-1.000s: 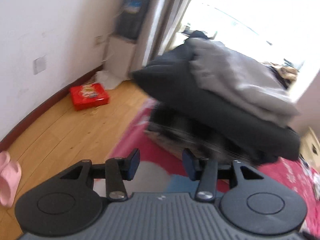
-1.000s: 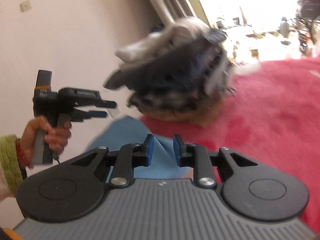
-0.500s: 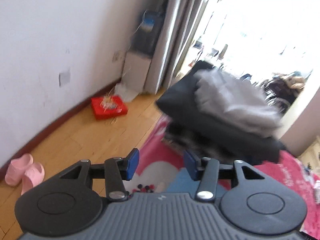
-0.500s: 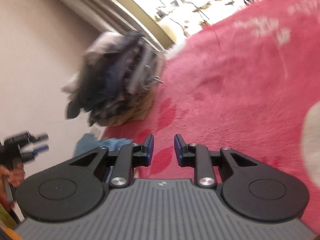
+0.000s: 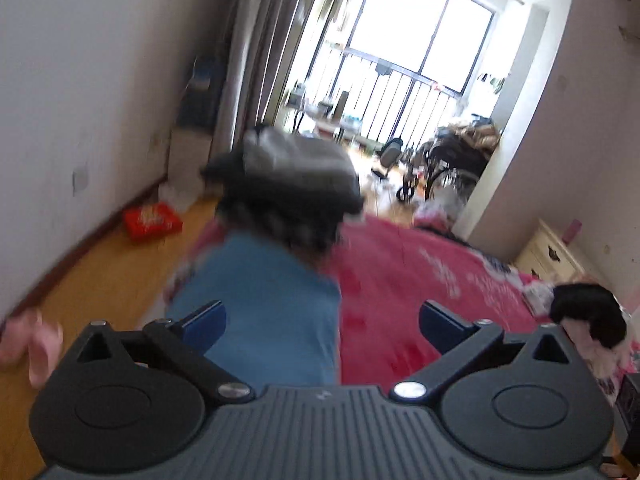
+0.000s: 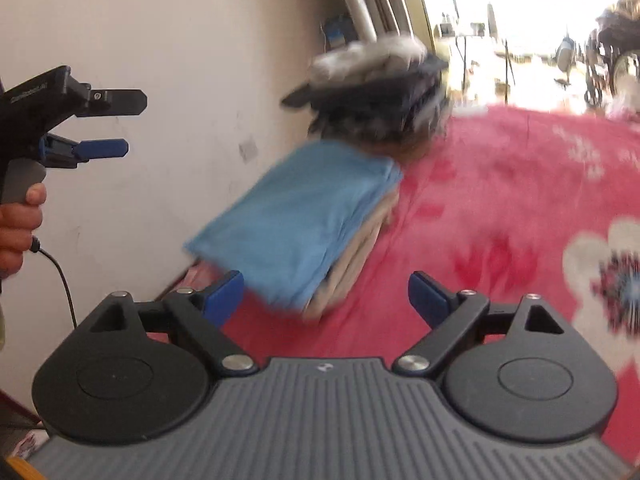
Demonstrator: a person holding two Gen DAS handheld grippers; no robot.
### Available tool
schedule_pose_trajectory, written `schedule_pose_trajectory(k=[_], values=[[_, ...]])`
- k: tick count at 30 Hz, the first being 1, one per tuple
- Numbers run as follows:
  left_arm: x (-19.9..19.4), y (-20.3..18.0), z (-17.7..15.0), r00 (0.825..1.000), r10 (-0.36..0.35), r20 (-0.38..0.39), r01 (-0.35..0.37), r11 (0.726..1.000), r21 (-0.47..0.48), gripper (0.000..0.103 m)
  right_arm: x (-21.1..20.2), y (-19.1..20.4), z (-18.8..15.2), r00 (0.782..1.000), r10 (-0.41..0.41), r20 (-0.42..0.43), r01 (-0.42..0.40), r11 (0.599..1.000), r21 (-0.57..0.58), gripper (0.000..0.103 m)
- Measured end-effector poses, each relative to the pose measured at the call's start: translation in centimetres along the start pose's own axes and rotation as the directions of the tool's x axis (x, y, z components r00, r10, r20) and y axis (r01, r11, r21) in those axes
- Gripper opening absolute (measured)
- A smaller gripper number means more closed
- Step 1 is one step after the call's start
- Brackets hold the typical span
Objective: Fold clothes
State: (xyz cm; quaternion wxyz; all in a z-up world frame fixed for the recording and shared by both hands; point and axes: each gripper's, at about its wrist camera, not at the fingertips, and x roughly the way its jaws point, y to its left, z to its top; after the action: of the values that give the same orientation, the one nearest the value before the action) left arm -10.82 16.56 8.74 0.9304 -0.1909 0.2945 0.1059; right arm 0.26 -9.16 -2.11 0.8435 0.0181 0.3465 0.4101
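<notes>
A folded blue garment (image 5: 264, 300) (image 6: 304, 216) lies on top of a low stack of pale folded clothes (image 6: 356, 256) at the left edge of the red bed cover (image 5: 420, 280) (image 6: 500, 208). Behind it stands a taller stack of dark and grey folded clothes (image 5: 288, 180) (image 6: 380, 88). My left gripper (image 5: 322, 322) is open and empty, held above the blue garment; it also shows at the left of the right wrist view (image 6: 108, 124). My right gripper (image 6: 326, 296) is open and empty, just short of the blue stack.
A black and pink pile of clothes (image 5: 588, 320) lies on the bed at the right. A red box (image 5: 152, 220) and pink slippers (image 5: 32, 344) are on the wooden floor by the wall. A cream cabinet (image 5: 552, 256) stands at the far right.
Both grippers have opened wide from nearly shut. Both have drawn back from the dark stack, so the blue garment now fills the near view. The right wrist view has swung back towards the wall.
</notes>
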Motion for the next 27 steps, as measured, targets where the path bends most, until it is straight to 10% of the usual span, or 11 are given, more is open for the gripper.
schedule_pose_trajectory(k=[9,27], values=[[-5.3,-1.8,-9.5,0.975,0.209,0.077,-0.213,0.975,0.058,0.103,-4.0,4.4,-3.5,0.993,-0.121,0.001,0.121,0.991,0.049,0.102],[-6.2,-1.7,-8.1,0.965,0.257,0.044,-0.257,0.966,-0.012,0.103,-5.5,5.3,-2.0,0.979,-0.185,0.083,0.182,0.982,0.046,0.102]])
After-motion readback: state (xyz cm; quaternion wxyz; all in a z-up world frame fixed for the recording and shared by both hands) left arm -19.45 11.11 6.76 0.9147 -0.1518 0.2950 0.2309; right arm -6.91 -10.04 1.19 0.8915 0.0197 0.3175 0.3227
